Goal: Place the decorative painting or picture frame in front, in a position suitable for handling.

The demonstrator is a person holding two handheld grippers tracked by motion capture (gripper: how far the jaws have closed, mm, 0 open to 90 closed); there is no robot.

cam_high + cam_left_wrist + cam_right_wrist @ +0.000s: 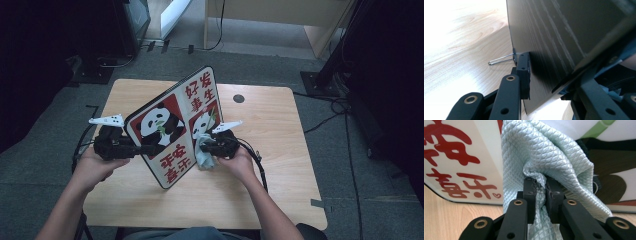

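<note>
A panda picture board with red characters stands tilted on edge on the wooden table. My left gripper is shut on the board's left edge. In the left gripper view its jaws clamp the board's dark back, and a thin wire foot sticks out at the bottom edge. My right gripper is shut on a pale green cloth pressed against the board's printed face. In the right gripper view, the cloth bunches over the shut gripper in front of the board.
A round cable hole sits near the table's far edge. Cables trail from both grippers over the table sides. Light wooden furniture stands behind the table, and a black stand base is on the floor at the right.
</note>
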